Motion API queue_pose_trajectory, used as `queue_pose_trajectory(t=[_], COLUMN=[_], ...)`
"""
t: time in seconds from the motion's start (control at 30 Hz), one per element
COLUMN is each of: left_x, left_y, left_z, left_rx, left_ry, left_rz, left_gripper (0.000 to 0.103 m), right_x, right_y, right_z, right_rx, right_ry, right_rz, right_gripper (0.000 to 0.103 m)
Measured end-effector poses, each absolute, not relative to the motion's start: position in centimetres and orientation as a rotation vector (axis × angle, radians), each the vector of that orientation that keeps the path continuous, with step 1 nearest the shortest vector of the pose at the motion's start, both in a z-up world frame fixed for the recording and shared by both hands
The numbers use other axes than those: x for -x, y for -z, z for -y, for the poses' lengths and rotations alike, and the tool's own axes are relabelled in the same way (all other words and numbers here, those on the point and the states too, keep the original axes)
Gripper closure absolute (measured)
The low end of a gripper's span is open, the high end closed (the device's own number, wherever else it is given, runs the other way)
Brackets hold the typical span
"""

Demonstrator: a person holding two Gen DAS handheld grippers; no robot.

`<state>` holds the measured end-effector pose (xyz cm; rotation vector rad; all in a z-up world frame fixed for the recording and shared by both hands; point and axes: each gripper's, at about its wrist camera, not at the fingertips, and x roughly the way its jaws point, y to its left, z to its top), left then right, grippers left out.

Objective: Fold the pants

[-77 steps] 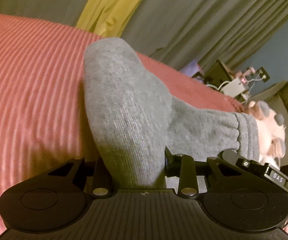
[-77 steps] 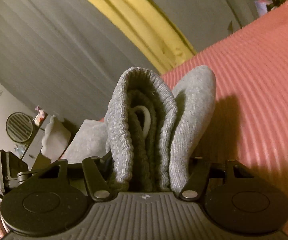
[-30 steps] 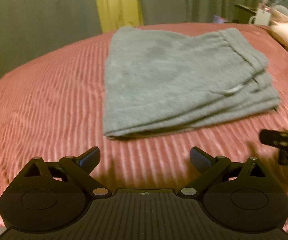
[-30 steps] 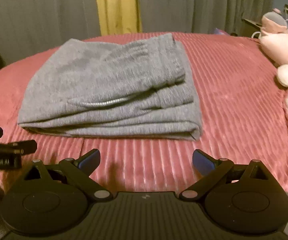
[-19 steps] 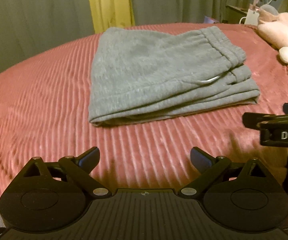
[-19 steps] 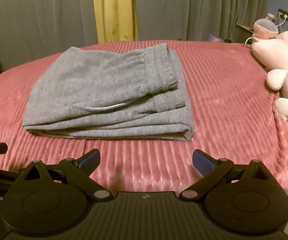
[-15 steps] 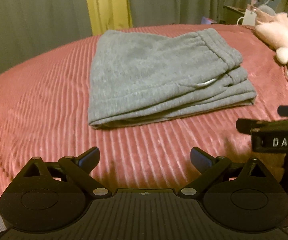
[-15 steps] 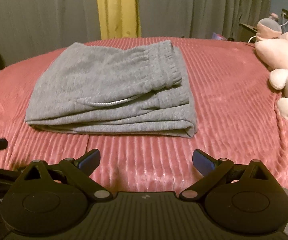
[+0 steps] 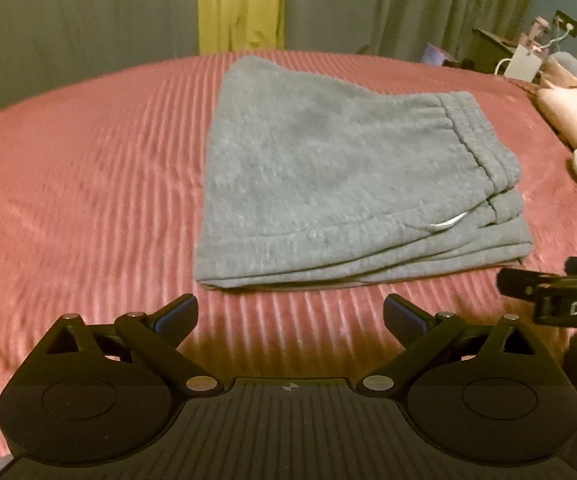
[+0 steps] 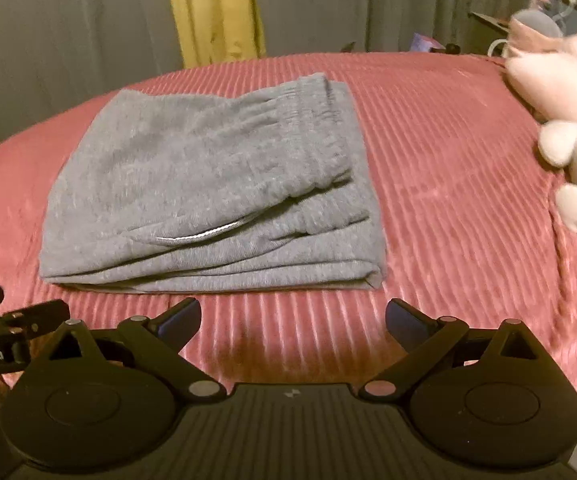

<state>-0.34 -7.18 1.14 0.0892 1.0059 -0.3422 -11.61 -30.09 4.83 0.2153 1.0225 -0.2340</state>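
Bed (image 9: 88,184), red ribbed cover, curtains (image 9: 88,20) behind; plush toy (image 10: 568,120) off to the right. Pants (image 9: 340,184): grey, folded into a flat stack, lying just ahead of both sets of fingers, touched by neither. Left gripper (image 9: 290,316) and right gripper (image 10: 293,318): fingers spread apart, empty, held back from the stack, which suggests the fold is complete.

Dim, warm light is giving both views a grainy, reddish cast. Fisheye bending is curving the edges (corners going black), and slight blur is softening everything.
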Motion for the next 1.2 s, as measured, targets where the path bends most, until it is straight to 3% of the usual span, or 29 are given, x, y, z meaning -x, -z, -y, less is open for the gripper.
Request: queue_pose_trajectory(t=[0.13,0.53,1.2], left_x=[-1.0,-1.3,-2.3], left_y=[0.8,2.9,3.7], left_z=[7.8,12.0,12.0], left_rx=[-0.115,-0.313,-0.298], left_ry=[0.294,0.302,0.297], left_rz=[-1.091,-1.051,-1.057], left_gripper=[0.002,0.001,0.001], right_x=[10.4,9.4,8.7], right_y=[-3.5,-0.5,0.2], right_z=[29.8,30.4,30.1], right_rx=[-0.176,-0.176,-0.13], right_ry=[0.23,0.248,0.267], right_rz=[-1.013,-1.02,-1.015], right_gripper=[0.004,0.004,0.004])
